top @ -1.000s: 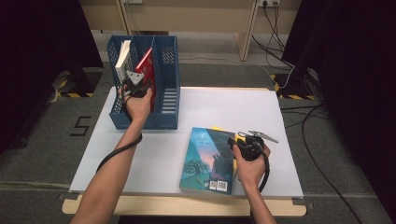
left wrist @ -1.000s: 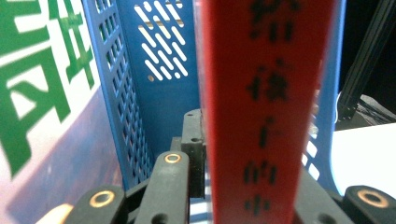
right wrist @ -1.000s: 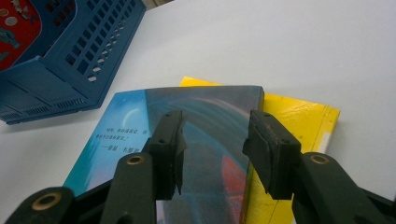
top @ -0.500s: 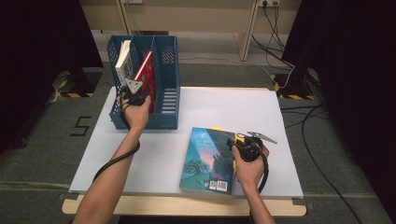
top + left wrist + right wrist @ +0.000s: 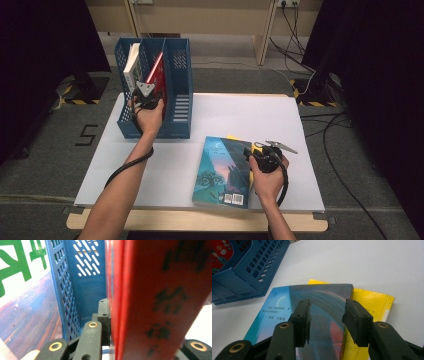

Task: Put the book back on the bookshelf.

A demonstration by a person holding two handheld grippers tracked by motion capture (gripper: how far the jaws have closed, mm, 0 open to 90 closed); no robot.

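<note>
The left hand-held gripper (image 5: 145,92) was clamped on the stiff, light red book (image 5: 150,300) by its edge in the blue file rack (image 5: 177,75), while the right hand-held gripper (image 5: 325,320) hovered agape over the teal book (image 5: 322,305).

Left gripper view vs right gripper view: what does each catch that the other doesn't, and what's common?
Left gripper view alone: the left hand-held gripper shut on the red book, inside a slot of the blue file rack, with a white book with green lettering in the next slot.

Right gripper view alone: the right hand-held gripper with jaws apart over the blue book, which lies on a yellow book on the white table.

Shared: the blue file rack and a bit of the red book.
</note>
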